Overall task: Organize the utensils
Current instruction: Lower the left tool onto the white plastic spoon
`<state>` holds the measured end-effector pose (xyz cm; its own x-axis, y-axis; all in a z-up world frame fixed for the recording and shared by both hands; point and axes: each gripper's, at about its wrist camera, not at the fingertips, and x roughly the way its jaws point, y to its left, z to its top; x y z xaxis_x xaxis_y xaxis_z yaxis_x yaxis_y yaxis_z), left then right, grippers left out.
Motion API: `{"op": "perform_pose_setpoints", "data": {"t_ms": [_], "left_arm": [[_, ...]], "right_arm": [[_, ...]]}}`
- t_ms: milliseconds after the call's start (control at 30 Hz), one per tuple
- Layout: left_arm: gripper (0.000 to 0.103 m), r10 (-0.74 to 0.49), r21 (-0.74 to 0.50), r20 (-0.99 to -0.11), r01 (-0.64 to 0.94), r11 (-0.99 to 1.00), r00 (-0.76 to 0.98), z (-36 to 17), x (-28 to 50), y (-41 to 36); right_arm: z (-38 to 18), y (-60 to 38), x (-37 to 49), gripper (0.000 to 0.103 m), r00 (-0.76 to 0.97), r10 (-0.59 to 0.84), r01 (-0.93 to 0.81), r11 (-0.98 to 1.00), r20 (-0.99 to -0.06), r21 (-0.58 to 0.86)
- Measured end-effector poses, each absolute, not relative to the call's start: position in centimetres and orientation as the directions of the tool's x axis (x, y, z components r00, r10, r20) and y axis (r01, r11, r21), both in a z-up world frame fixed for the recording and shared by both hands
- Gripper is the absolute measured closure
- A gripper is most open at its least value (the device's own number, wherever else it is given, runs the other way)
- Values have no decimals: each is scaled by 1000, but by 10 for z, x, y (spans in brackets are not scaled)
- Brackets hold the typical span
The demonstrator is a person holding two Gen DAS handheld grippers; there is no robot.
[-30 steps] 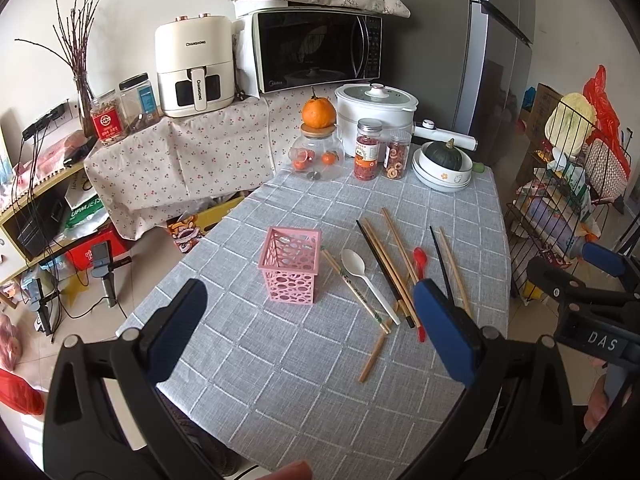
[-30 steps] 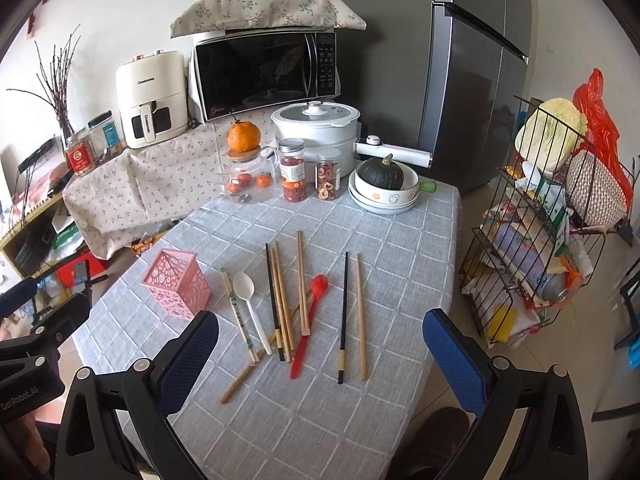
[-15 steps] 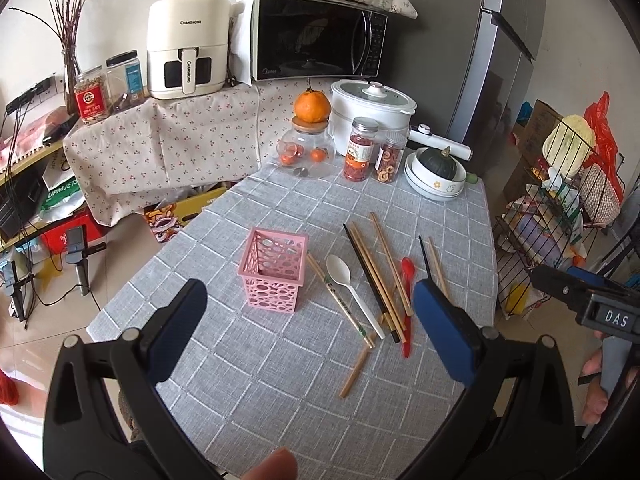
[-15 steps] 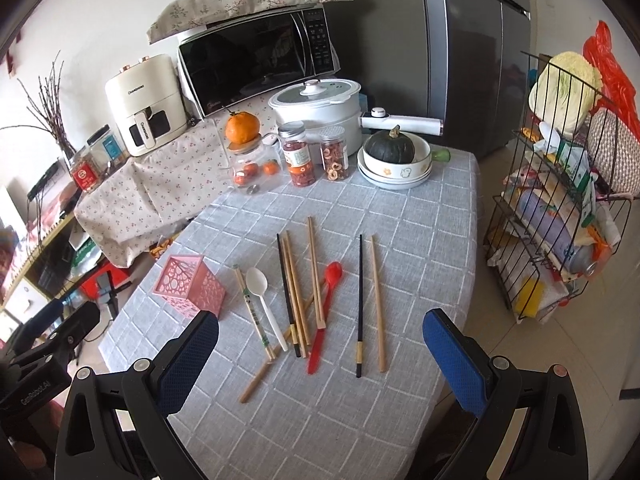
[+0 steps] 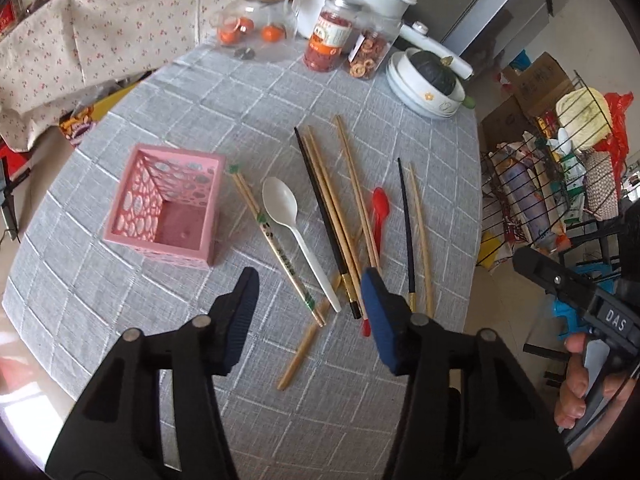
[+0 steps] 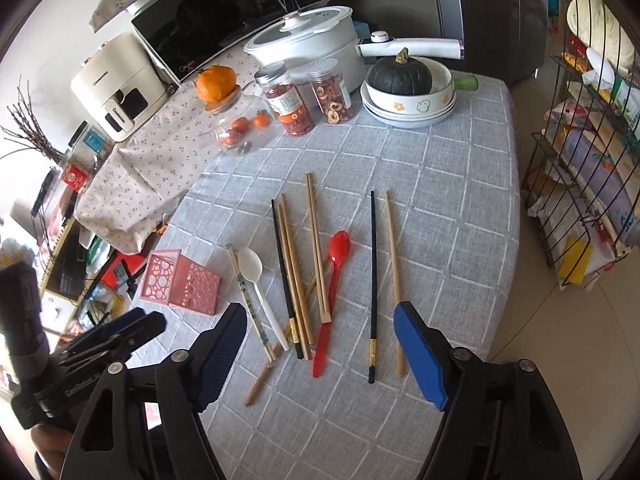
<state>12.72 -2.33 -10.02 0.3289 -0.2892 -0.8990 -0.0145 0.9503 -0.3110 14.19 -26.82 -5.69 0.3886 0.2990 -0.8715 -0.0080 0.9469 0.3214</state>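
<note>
The worktop [image 5: 168, 328] has a grey checked cloth, and all the utensils lie on it. The pink basket [image 5: 164, 208] stands at the left side, empty, with its open top up. Just to its right lie the chopsticks [image 5: 324, 200], the white spoon [image 5: 298, 236] and the red spoon [image 5: 378, 216]. They lie side by side, long ways, running away from the tools, with their near ends just ahead of the pads.

The left tool [image 5: 310, 308] is nearer the basket and the white spoon. It tips down steeply over the near ends of the sticks. Its jaws have just been closing, but they stand partly spread and pinch nothing.

The right tool [image 6: 320, 344] tips down too, over the red spoon and the black chopstick [image 6: 373, 280]. Its jaws have also just been closing, are wider, and hold nothing.
</note>
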Motion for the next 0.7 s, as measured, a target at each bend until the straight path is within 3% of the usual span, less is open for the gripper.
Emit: {"op": "perform_pose_setpoints", "data": {"t_ms": [233,400,700], "left_arm": [[72,-207,-229,-935,-46,972,290,-140,168,-34],[78,-101,-112,-947,-20,993,306,-155,197,-45],[78,15,37,-967,79,996,254,-174,230,-61]], "right_arm": [[-93,-282,165,31,313,273,39,953,-910,300],[-109,-288,172,31,272,271,67,952,-923,299],[-105,-284,170,31,271,277,44,953,-922,299]]}}
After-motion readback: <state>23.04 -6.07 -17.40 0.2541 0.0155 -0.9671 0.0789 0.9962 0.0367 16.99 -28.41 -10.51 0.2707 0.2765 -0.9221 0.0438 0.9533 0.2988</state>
